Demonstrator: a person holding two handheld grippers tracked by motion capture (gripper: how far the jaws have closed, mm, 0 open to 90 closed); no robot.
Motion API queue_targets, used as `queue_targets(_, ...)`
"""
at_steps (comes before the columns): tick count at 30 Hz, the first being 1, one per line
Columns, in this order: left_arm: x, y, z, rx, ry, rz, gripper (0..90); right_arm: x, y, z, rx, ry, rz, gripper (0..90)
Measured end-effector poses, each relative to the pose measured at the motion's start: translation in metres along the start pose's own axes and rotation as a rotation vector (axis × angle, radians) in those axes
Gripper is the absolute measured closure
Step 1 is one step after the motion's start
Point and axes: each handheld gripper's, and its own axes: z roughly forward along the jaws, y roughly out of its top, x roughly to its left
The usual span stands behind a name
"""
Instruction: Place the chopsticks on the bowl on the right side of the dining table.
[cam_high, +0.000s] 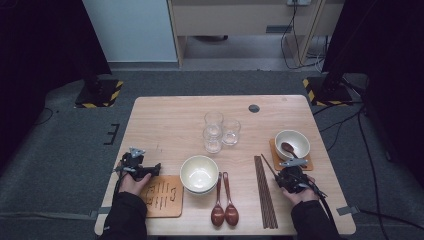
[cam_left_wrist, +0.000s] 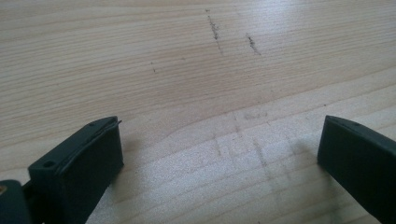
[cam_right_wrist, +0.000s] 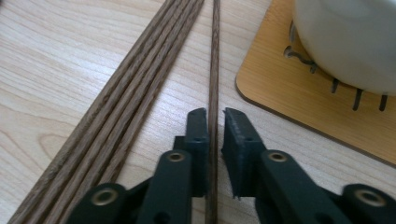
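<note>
A single dark wooden chopstick (cam_right_wrist: 215, 56) lies on the table apart from the bundle of several chopsticks (cam_right_wrist: 140, 79) to its left. My right gripper (cam_right_wrist: 215, 114) straddles it low over the wood, the jaws nearly together; the left pad lies along it and a thin gap shows at the right pad. In the high view the right gripper (cam_high: 281, 175) sits beside the chopsticks (cam_high: 265, 192), just below a white bowl (cam_high: 292, 144) on its wooden coaster (cam_high: 276, 152). My left gripper (cam_left_wrist: 219, 135) stands wide open over bare tabletop, at the table's left (cam_high: 156, 169).
The bowl on the coaster holds a wooden spoon (cam_high: 288, 148). Stacked white bowls (cam_high: 199, 173) sit mid-table, two wooden spoons (cam_high: 224, 200) beside them. Three glasses (cam_high: 220, 131) stand farther back. A second slotted coaster (cam_high: 162, 197) lies by my left hand. The coaster's corner (cam_right_wrist: 289, 98) lies close to the right jaw.
</note>
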Motion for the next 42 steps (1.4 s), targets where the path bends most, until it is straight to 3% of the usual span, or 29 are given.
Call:
queue_targets(5, 0.000, 0.000, 0.000, 0.000, 0.000, 0.000, 0.0, -0.003, -0.004, -0.014, -0.061, 0.012, 0.031, 72.0)
queue_targets(10, 0.000, 0.000, 0.000, 0.000, 0.000, 0.000, 0.0, -0.005, -0.010, -0.025, -0.086, 0.034, 0.068, 68.9)
queue_targets(13, 0.000, 0.000, 0.000, 0.000, 0.000, 0.000, 0.0, -0.005, -0.015, -0.029, -0.086, 0.037, 0.053, 69.6)
queue_targets(19, 0.000, 0.000, 0.000, 0.000, 0.000, 0.000, 0.0, -0.006, -0.027, -0.034, -0.060, 0.042, 0.053, 75.2)
queue_targets(26, 0.000, 0.000, 0.000, 0.000, 0.000, 0.000, 0.0, -0.006, -0.029, -0.029, -0.035, 0.030, 0.047, 78.0)
queue_targets(42, 0.000, 0.000, 0.000, 0.000, 0.000, 0.000, 0.0, -0.006, -0.030, -0.021, 0.029, 0.051, 0.041, 82.0)
